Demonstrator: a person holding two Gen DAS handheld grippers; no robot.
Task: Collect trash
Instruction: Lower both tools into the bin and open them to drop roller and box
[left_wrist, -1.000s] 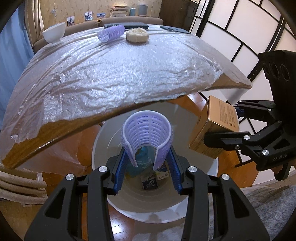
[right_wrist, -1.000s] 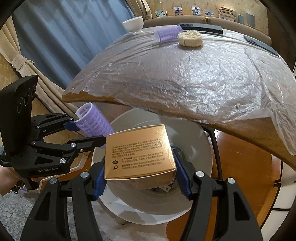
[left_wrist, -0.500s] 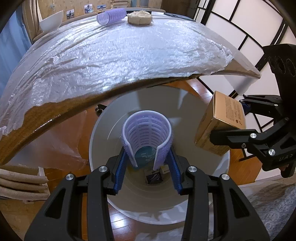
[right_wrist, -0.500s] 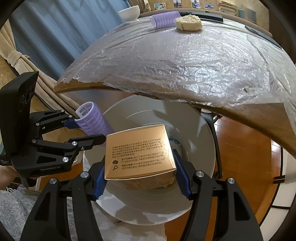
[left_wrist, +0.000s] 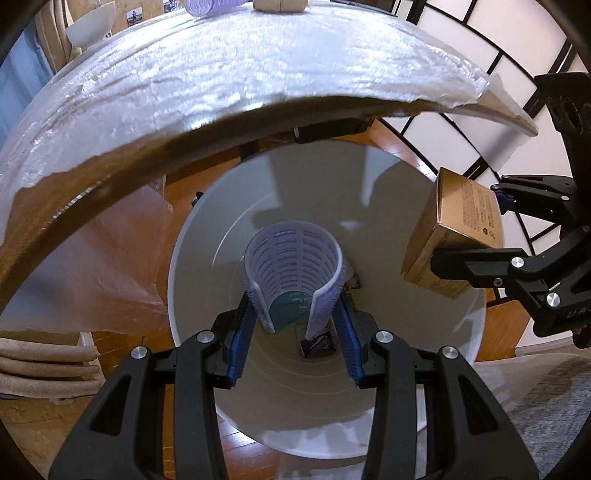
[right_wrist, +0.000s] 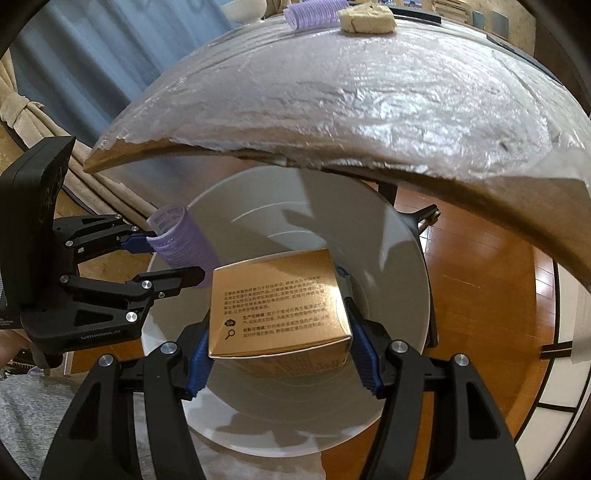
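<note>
My left gripper (left_wrist: 295, 317) is shut on a purple hair roller (left_wrist: 291, 266) and holds it over the mouth of a white trash bin (left_wrist: 207, 258). My right gripper (right_wrist: 279, 343) is shut on a gold cardboard box (right_wrist: 277, 306) and holds it over the same bin (right_wrist: 399, 266). In the left wrist view the box (left_wrist: 454, 236) hangs at the bin's right rim. In the right wrist view the roller (right_wrist: 184, 243) hangs at the bin's left rim. Some trash (left_wrist: 317, 343) lies at the bin's bottom.
The plastic-covered table (left_wrist: 221, 74) overhangs the bin's far side. On its far part lie a second purple roller (right_wrist: 314, 13), a beige sponge-like lump (right_wrist: 365, 20) and a white bowl (left_wrist: 88, 22). Curtains (right_wrist: 74, 74) hang left; wooden floor (right_wrist: 480, 314) surrounds the bin.
Both grippers have moved lower and further over the bin, each still holding its item. The table edge now sits higher in both views.
</note>
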